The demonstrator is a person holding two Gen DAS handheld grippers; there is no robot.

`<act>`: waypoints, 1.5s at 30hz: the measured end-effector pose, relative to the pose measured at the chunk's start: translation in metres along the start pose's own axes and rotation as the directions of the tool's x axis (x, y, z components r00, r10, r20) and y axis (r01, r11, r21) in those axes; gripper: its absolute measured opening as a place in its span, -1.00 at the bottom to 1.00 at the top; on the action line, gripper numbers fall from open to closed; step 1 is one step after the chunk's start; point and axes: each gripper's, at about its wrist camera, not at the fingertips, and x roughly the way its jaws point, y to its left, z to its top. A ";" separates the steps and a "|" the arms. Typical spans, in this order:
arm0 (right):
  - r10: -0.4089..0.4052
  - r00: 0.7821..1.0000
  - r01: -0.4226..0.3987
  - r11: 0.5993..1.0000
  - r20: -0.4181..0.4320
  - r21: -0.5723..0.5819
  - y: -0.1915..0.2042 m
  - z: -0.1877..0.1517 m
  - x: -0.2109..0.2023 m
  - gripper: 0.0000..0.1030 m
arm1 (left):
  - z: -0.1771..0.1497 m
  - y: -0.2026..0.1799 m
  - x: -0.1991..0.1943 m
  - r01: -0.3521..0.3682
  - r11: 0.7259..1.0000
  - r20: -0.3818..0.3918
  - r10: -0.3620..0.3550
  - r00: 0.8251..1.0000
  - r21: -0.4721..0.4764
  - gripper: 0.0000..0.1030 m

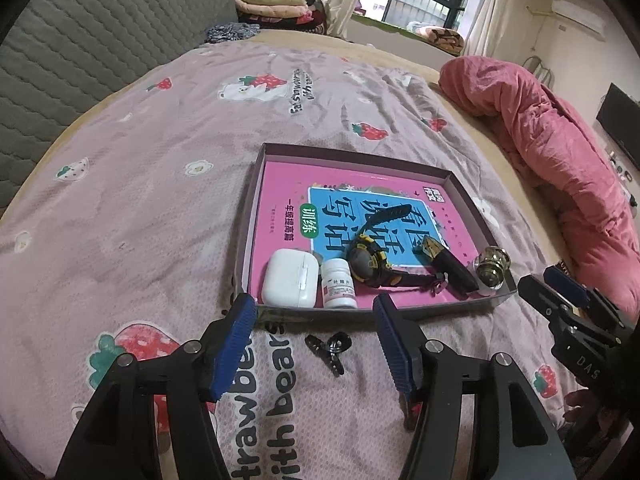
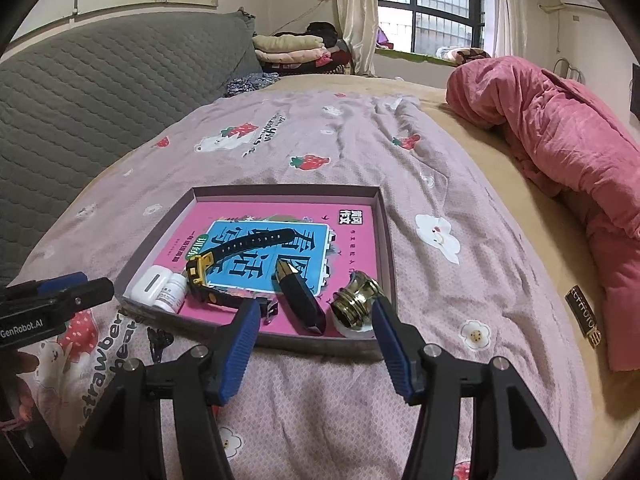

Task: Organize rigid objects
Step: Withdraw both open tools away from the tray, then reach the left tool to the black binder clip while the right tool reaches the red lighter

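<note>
Glossy brass-look knob [image 2: 357, 300], matt cardboard tray [image 2: 387, 240], woven cloth bedspread [image 2: 440, 280]

Two wrist fisheyes, angled down over bed, close behind own fingers; both share tray [image 1: 256, 240] [image 2: 390, 264] just ahead.

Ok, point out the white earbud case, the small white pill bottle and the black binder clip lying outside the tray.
White earbud case [image 1: 290, 279], left wrist view, on its lid.
Small white pill bottle [image 1: 339, 286], left wrist view, on its label.
Black binder clip [image 1: 330, 346], left wrist view, on its body, on the bedspread.
</note>
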 end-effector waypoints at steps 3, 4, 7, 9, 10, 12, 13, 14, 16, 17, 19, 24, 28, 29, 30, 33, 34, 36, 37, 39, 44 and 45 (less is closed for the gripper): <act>0.008 1.000 -0.008 1.000 -0.004 -0.006 0.003 -0.002 0.000 0.12 | -0.002 -0.002 -0.002 -0.001 1.000 -0.001 0.001 1.000 0.006 0.22; 0.011 1.000 -0.011 1.000 -0.006 -0.009 0.005 -0.002 0.000 0.12 | -0.003 -0.003 -0.003 -0.001 1.000 -0.004 0.001 1.000 0.011 0.22; 0.017 1.000 -0.017 1.000 -0.011 -0.017 0.009 -0.005 -0.001 0.12 | -0.006 -0.007 -0.003 -0.010 1.000 -0.013 0.010 1.000 0.027 0.23; 0.023 1.000 -0.023 1.000 -0.015 -0.020 0.012 -0.008 -0.003 0.12 | -0.009 -0.008 -0.004 -0.007 1.000 -0.019 0.008 1.000 0.028 0.23; 0.025 0.999 -0.026 0.999 -0.019 -0.022 0.014 -0.011 -0.003 0.13 | -0.011 -0.009 -0.003 -0.005 1.000 -0.025 0.006 1.000 0.030 0.23; 0.031 0.999 -0.031 0.999 -0.029 -0.022 0.017 -0.016 -0.003 0.13 | -0.014 -0.010 -0.002 -0.010 0.999 -0.036 0.012 0.999 0.041 0.23; 0.039 0.998 -0.040 0.999 -0.040 -0.025 0.020 -0.021 -0.002 0.13 | -0.016 -0.011 -0.002 -0.011 0.999 -0.040 0.013 0.999 0.043 0.23; 0.044 0.998 -0.046 0.998 -0.049 -0.036 0.024 -0.024 -0.001 0.13 | -0.018 -0.011 -0.001 -0.011 0.999 -0.048 0.013 0.999 0.044 0.23; 0.040 0.997 -0.044 0.997 -0.070 -0.066 0.033 -0.033 0.001 0.13 | -0.024 -0.009 0.000 -0.004 0.999 -0.066 0.007 0.998 0.040 0.23; 0.043 0.996 -0.048 0.996 -0.076 -0.071 0.035 -0.037 0.002 0.13 | -0.026 -0.009 0.001 -0.003 0.999 -0.073 0.006 0.997 0.041 0.23; 0.059 0.993 -0.068 0.994 -0.102 -0.089 0.044 -0.047 0.004 0.13 | -0.033 -0.009 0.003 -0.012 0.999 -0.091 0.017 0.996 0.050 0.23; 0.078 0.986 -0.094 0.990 -0.145 -0.107 0.055 -0.064 0.006 0.13 | -0.041 -0.008 0.003 -0.022 0.998 -0.107 0.028 0.994 0.056 0.23; 0.089 0.984 -0.111 0.985 -0.157 -0.135 0.068 -0.073 0.004 0.13 | -0.045 -0.010 0.002 -0.021 0.998 -0.115 0.028 0.993 0.064 0.23; 0.093 0.983 -0.115 0.984 -0.159 -0.138 0.070 -0.074 0.004 0.13 | -0.045 -0.010 0.001 -0.019 0.998 -0.117 0.027 0.993 0.065 0.23; 0.098 0.982 -0.122 0.982 -0.161 -0.144 0.073 -0.076 0.003 0.13 | -0.047 -0.011 0.002 -0.016 0.998 -0.123 0.024 0.992 0.066 0.23; 0.104 0.981 -0.129 0.980 -0.164 -0.152 0.079 -0.078 0.002 0.13 | -0.049 -0.014 0.003 -0.011 0.997 -0.133 0.020 0.991 0.071 0.23; 0.107 0.980 -0.133 0.979 -0.167 -0.154 0.081 -0.080 0.001 0.13 | -0.050 -0.013 0.004 -0.016 0.997 -0.132 0.025 0.991 0.071 0.23; 0.109 0.979 -0.136 0.978 -0.172 -0.156 0.083 -0.082 0.002 0.13 | -0.050 -0.011 0.006 -0.021 0.998 -0.136 0.029 0.990 0.061 0.23; 0.111 0.978 -0.139 0.978 -0.177 -0.155 0.084 -0.084 0.002 0.13 | -0.050 -0.009 0.007 -0.019 0.998 -0.141 0.026 0.990 0.053 0.23; 0.111 0.977 -0.140 0.978 -0.182 -0.155 0.085 -0.085 0.004 0.13 | -0.051 -0.007 0.010 -0.023 0.999 -0.150 0.030 0.988 0.047 0.23; 0.105 0.976 -0.135 0.979 -0.191 -0.151 0.085 -0.086 0.009 0.13 | -0.053 -0.005 0.018 -0.021 0.999 -0.167 0.027 0.986 0.038 0.23; 0.105 0.976 -0.135 0.980 -0.192 -0.148 0.085 -0.087 0.010 0.13 | -0.053 -0.005 0.020 -0.023 0.999 -0.168 0.028 0.985 0.035 0.23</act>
